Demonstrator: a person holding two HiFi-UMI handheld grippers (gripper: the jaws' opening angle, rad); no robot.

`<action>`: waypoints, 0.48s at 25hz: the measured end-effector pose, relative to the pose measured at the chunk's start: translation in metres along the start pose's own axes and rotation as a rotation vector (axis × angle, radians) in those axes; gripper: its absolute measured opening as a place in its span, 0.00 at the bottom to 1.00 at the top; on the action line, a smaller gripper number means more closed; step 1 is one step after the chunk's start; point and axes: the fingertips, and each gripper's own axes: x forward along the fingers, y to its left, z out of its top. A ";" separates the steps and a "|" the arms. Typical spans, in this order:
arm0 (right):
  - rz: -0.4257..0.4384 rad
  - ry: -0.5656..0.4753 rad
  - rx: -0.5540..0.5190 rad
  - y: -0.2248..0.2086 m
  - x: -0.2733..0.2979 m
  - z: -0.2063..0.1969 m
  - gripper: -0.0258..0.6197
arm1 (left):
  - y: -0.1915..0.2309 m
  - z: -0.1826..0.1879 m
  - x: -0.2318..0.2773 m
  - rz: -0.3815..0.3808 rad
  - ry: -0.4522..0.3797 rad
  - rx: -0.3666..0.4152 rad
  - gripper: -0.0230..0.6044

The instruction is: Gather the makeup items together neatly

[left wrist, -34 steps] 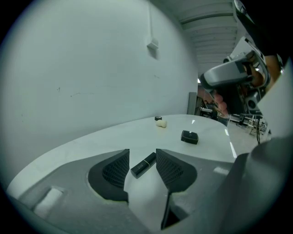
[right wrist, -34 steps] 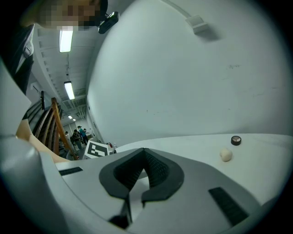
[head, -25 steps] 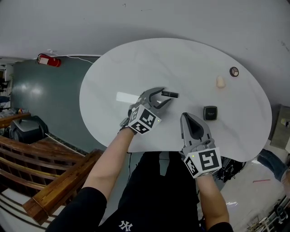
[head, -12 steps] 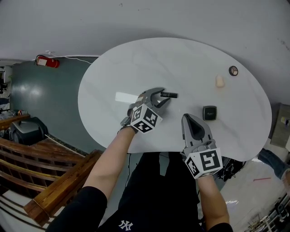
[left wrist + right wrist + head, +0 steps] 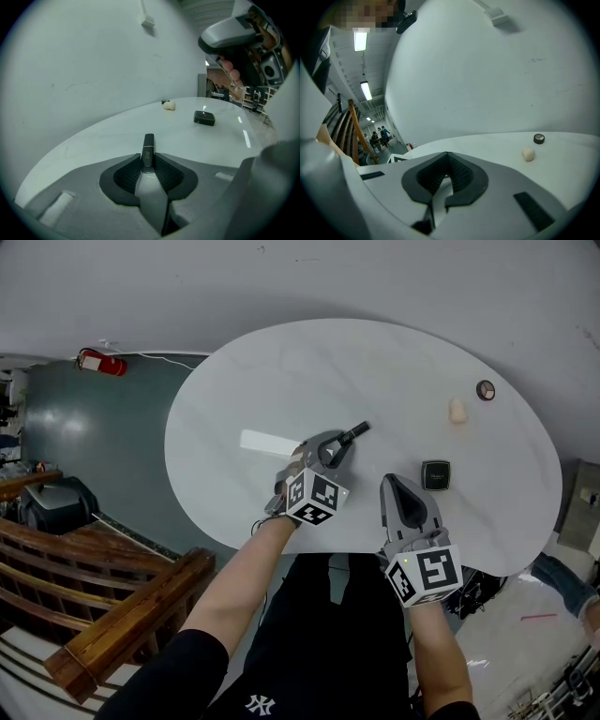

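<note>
Slim black gold-lettered tube (image 5: pixel 356 432) is gripped by down-tilted left tongs (image 5: pixel 336 448), jaws just closed in; right tongs (image 5: pixel 401 491) clenched, empty.

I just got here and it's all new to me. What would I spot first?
Probably the left gripper in the middle of the white oval table, pinching a black makeup tube; its fingers have just been closing on it. Next, the black compact, beige sponge and small round pot scattered toward the table's right side.
</note>
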 end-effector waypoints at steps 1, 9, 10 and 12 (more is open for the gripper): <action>-0.002 0.001 0.003 0.000 -0.001 0.000 0.06 | 0.003 0.000 -0.003 0.028 -0.005 -0.025 0.20; 0.014 0.001 0.006 0.012 -0.002 -0.002 0.06 | 0.023 -0.017 -0.048 0.303 -0.022 -0.227 0.19; 0.019 0.001 0.005 0.015 -0.002 -0.002 0.06 | 0.024 -0.021 -0.054 0.331 -0.019 -0.254 0.19; 0.028 0.003 -0.001 0.021 -0.002 -0.003 0.06 | 0.026 -0.031 -0.064 0.380 -0.008 -0.304 0.19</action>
